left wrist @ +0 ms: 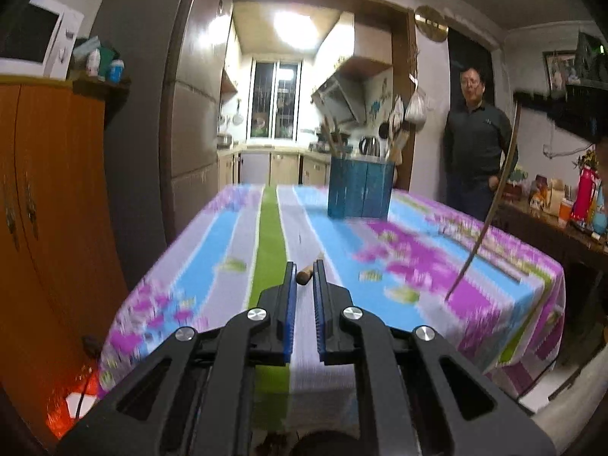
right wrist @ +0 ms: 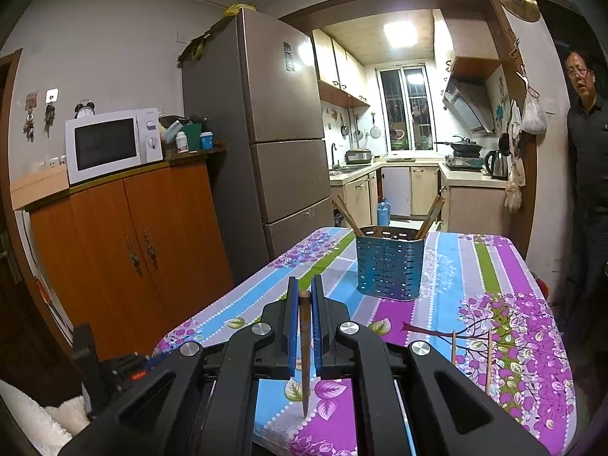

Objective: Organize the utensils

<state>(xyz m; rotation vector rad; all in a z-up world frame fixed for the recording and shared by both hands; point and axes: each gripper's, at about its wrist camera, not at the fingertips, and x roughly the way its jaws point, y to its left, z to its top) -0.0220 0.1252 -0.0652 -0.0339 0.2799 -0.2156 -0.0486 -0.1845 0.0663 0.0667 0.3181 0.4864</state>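
Observation:
A blue slotted utensil holder (right wrist: 389, 266) stands at the far middle of the flowered table (right wrist: 482, 262), with several brown chopsticks (right wrist: 347, 214) leaning out of it. My right gripper (right wrist: 304, 285) is shut on a dark brown chopstick (right wrist: 304, 342) that hangs point down over the near tablecloth. Two more chopsticks (right wrist: 488, 361) lie on the cloth to its right. In the blurred left wrist view my left gripper (left wrist: 306, 266) is shut on a wooden chopstick (left wrist: 304, 275) above the table (left wrist: 418, 266), with the holder (left wrist: 359, 190) ahead. A long thin stick (left wrist: 488, 212) slants at the right; what holds it is hidden.
A person (right wrist: 589, 133) in dark clothes stands past the table's far right corner. An orange cupboard (right wrist: 125, 250) with a microwave (right wrist: 110, 144) and a tall fridge (right wrist: 281, 144) line the left side. A kitchen opens behind the table. A cluttered sideboard (left wrist: 562, 220) stands at the right.

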